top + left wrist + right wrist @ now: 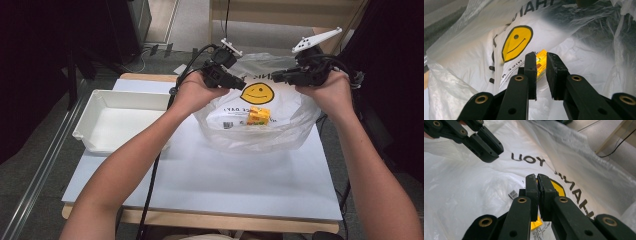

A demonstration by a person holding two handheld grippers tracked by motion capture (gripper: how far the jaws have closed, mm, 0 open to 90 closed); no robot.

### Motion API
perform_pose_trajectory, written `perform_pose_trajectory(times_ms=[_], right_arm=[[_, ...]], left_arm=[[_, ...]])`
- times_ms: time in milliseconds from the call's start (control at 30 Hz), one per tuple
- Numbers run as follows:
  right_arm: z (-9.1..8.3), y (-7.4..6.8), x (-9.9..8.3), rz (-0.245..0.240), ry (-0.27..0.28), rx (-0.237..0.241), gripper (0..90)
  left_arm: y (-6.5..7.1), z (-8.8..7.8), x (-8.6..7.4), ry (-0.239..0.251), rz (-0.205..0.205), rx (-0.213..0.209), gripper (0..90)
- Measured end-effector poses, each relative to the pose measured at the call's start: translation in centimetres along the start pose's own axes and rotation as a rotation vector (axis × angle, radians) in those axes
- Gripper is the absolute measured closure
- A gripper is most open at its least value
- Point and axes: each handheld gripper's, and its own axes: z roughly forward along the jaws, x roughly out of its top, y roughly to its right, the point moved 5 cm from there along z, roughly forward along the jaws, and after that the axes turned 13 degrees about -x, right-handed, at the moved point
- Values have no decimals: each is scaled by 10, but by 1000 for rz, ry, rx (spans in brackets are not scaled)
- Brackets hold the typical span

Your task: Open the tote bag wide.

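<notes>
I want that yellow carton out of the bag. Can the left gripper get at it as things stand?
Probably not yet. The yellow carton lies inside the plastic bag, and the left gripper is outside it with the film between them; it would have to go in through the bag's mouth.

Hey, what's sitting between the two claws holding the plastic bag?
In the high view, the bag's open mouth with the yellow smiley print lies between the left claw and right claw; a small yellow carton rests inside, lower down.
</notes>
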Motion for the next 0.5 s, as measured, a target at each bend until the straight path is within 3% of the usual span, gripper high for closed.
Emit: perform_pose_trajectory(times_ms=[200, 367, 500], right_arm=[[8, 3, -17, 2, 3, -21, 865], [16, 5, -34, 34, 0, -41, 860], [22, 6, -41, 44, -7, -46, 855]], left_arm=[[-8, 10, -8, -16, -21, 18, 786], [-15, 21, -16, -36, -26, 47, 771], [-25, 28, -21, -34, -60, 37, 764]])
